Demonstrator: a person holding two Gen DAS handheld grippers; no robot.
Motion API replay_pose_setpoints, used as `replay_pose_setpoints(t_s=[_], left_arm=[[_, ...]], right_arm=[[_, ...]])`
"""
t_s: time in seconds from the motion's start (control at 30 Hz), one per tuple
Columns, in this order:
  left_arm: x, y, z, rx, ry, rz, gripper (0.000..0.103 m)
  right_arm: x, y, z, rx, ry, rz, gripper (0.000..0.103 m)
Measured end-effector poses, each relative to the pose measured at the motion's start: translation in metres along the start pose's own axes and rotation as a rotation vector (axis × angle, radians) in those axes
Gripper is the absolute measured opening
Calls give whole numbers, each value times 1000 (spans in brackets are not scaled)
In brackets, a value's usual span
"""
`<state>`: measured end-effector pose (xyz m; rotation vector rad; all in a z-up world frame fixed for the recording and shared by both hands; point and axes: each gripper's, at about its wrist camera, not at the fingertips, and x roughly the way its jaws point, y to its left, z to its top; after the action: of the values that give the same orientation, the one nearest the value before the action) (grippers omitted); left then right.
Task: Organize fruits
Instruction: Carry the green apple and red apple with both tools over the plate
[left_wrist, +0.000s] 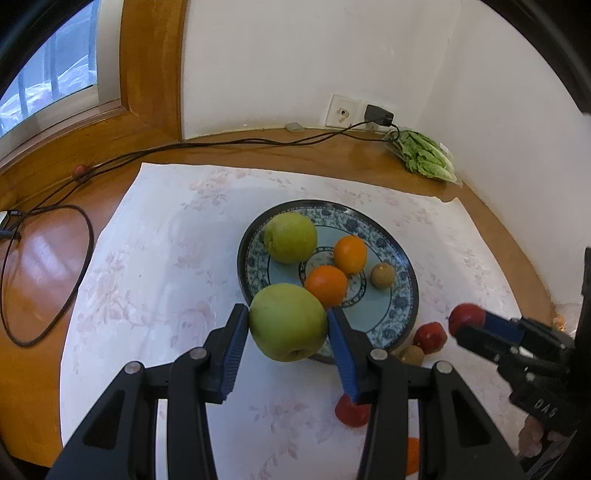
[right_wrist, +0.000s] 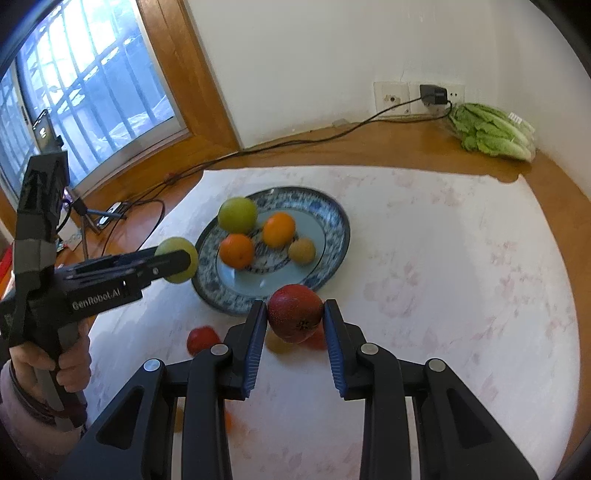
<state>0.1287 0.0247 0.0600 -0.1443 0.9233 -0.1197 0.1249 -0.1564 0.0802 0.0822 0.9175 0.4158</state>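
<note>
Green fruit: large round green apple (left_wrist: 289, 322) pinched between the blue ribbed pads of the left gripper (left_wrist: 288, 325), lower centre of left wrist view, hanging over the near rim of the plate
Left grip: pads press both flanks at the widest part, stem end faces down; looks like a carry hold so the fruit cannot roll out
Red fruit: dark red round fruit with a dry calyx, maybe a pomegranate (right_wrist: 295, 313), clamped by the right gripper (right_wrist: 295, 314), centre of right wrist view, off the cloth, just short of the plate edge
Right grip: narrower squeeze, since this fruit is smaller
Plate: round blue-and-white patterned ceramic plate (left_wrist: 400, 306), mid frame, on white floral cloth (left_wrist: 155, 258)
On plate: second green apple (left_wrist: 290, 237) at the back, two oranges (left_wrist: 326, 285) middle, one small brown kiwi-like fruit (left_wrist: 382, 275) on the right; grouped loosely by kind, gaps left at the front
Loose on cloth: small red fruits (left_wrist: 429, 336) and a brown one (left_wrist: 412, 355) below the plate, not yet collected
Stage guess: both hands mid-carry toward the plate, task about half done
Background: bagged lettuce (right_wrist: 491, 129) upper right, black cable (left_wrist: 48, 266) on wooden table, left side
</note>
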Motion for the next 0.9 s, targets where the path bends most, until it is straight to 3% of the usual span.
replay_pose_setpoints(t_s=[0.9], left_arm=[[40, 6, 21, 6, 22, 7, 46]], right_arm=[[48, -13, 47, -2, 8, -62, 32]])
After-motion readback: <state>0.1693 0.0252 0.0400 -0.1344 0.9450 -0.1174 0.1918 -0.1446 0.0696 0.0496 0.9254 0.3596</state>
